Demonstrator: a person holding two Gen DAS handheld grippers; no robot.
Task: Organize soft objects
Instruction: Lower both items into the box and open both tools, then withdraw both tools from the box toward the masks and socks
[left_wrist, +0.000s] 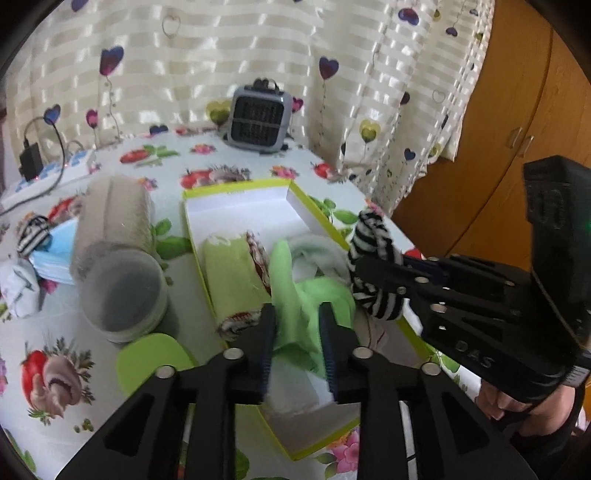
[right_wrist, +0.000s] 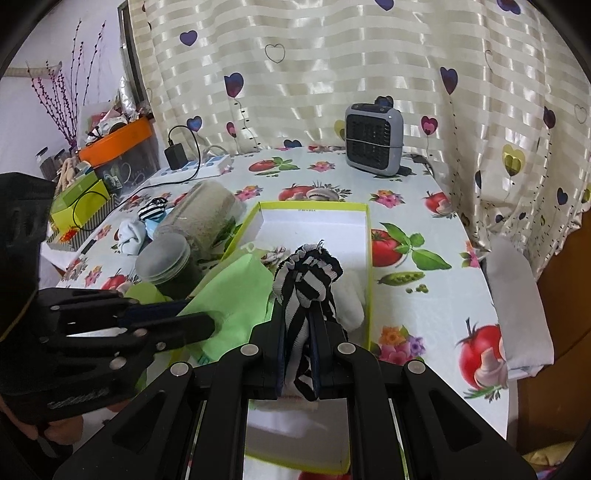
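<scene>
1. We see the right gripper (right_wrist: 297, 343), jaws clamped on a striped sock (right_wrist: 306, 284).
2. The left gripper (left_wrist: 297, 332) is part open astride a green cloth (left_wrist: 295, 295), perhaps touching.
3. Both hang over the box (right_wrist: 365, 258) on the worktop (right_wrist: 424, 221).

The left gripper (left_wrist: 297, 325) reaches down over a lime-edged box (left_wrist: 236, 192) on the flower-printed worktop (left_wrist: 55, 332). Its jaws stand apart with a light green cloth (left_wrist: 295, 295) between them; whether the pads press it cannot be told. A rolled green towel (left_wrist: 231, 275) lies in the box beside the cloth. From the right, the right gripper (left_wrist: 369, 280) pinches a black-and-white striped sock (left_wrist: 373, 247) over the box. Left of the box lies a lidded jar (left_wrist: 114, 254) on its side.
</scene>
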